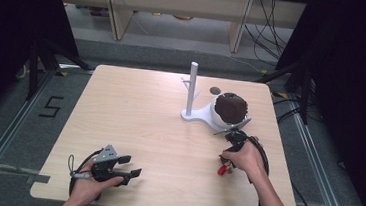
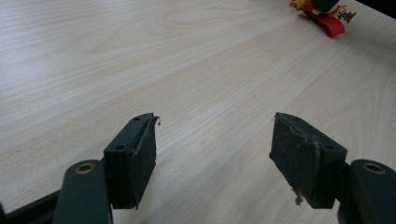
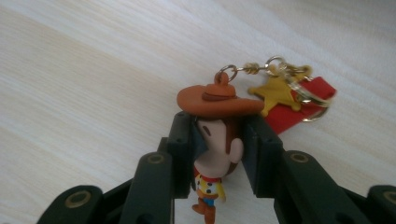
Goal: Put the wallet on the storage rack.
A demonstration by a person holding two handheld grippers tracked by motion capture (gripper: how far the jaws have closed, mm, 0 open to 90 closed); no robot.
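Room: dark curtains on both sides, grey floor [image 1: 14, 118] with a black "5" marked left of the desk, light wooden furniture legs [image 1: 118, 12] and loose cables [image 1: 271, 20] beyond its far edge.

Desk [image 1: 139, 124]: pale wood grain, rounded corners, bare over most of its top. A white stand [image 1: 191, 96] with an upright post sits at the desk's far right part; a white bowl-like holder [image 1: 217, 117] with a dark brown lump [image 1: 231, 108] in it is just right of the stand.

Right tool [image 3: 217, 140]: near the desk's right edge, in front of the holder, clenched on the head of a cowboy figure keychain [image 3: 215, 135]; its gold star [image 3: 275, 93] and red strap [image 3: 299, 109] lie on the desk.

Left tool [image 2: 215, 149]: near the desk's front left corner, released, jaws wide apart above bare wood.
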